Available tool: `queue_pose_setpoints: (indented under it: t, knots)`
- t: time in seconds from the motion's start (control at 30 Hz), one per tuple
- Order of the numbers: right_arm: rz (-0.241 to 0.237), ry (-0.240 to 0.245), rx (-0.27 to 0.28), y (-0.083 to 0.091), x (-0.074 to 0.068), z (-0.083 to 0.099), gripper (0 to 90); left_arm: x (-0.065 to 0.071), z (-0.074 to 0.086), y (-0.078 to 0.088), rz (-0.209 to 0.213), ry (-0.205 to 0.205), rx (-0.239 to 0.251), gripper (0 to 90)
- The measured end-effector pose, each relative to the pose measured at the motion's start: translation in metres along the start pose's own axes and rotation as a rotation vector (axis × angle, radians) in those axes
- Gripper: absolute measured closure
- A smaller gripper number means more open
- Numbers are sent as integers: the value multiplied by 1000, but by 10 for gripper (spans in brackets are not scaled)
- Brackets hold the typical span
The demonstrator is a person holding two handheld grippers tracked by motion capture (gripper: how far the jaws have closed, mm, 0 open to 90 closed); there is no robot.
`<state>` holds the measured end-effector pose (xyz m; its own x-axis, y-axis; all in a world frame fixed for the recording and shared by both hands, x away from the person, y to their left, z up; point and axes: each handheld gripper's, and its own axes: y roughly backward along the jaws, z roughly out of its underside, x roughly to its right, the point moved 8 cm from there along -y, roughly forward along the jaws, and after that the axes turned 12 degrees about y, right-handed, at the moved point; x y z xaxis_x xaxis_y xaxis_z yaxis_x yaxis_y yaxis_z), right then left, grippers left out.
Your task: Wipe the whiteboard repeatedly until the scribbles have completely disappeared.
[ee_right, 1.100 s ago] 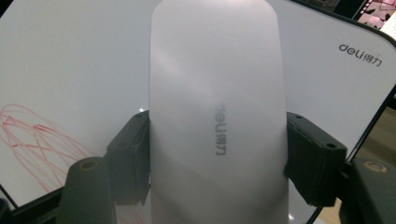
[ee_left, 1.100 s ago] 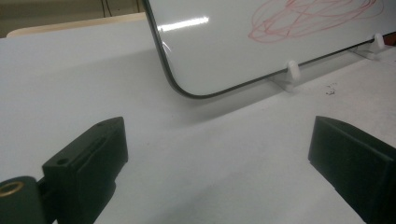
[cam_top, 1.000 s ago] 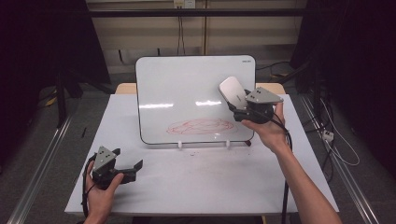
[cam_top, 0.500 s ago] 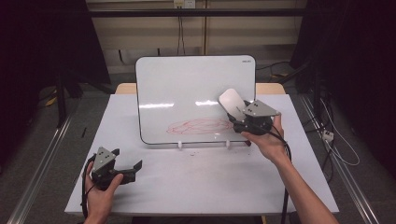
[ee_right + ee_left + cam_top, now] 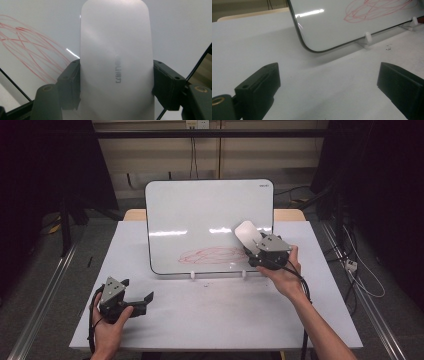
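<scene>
A: What's hard to make out here?

B: The lower end of the white eraser (image 5: 116, 62) runs off the bottom of the right gripper view, and the lettering on its back is too faint to read. In the high view its front face is turned toward the whiteboard (image 5: 200, 215), so whether it touches the surface I can't tell; it looks to be at least just beside it.

A: And the right hand?

B: The right gripper (image 5: 257, 251) is raised at the whiteboard's lower right part, wrist bent, jaws pointing at the board and clamped on the eraser's two long sides. The eraser sits just right of the red scribble (image 5: 212, 255).

A: The left?

B: The left gripper (image 5: 142, 300) rests low on the white table (image 5: 210, 315) near the front left corner, well apart from the board, held level with its jaws spread wide and nothing between them.

A: Anything one camera adds?

B: The left gripper view shows the board's rounded lower corner, the white clip feet (image 5: 367, 37) holding it up, and a few dark specks on the table nearby.
</scene>
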<state>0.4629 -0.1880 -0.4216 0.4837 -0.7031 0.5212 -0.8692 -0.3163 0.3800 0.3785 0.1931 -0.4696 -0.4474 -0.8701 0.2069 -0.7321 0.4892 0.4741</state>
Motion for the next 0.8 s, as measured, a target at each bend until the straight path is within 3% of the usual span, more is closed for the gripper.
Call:
queue_pose_setpoints:
  t: [0.07, 0.43, 0.8]
  knots:
    - [0, 1, -6, -1, -2, 1, 317, 1, 0, -1, 6, 1, 0, 48]
    - [93, 123, -89, -17, -7, 11, 318, 1, 0, 0, 3, 1, -1, 48]
    - [123, 117, -83, -17, -10, 12, 318, 1, 0, 1, 2, -3, 2, 48]
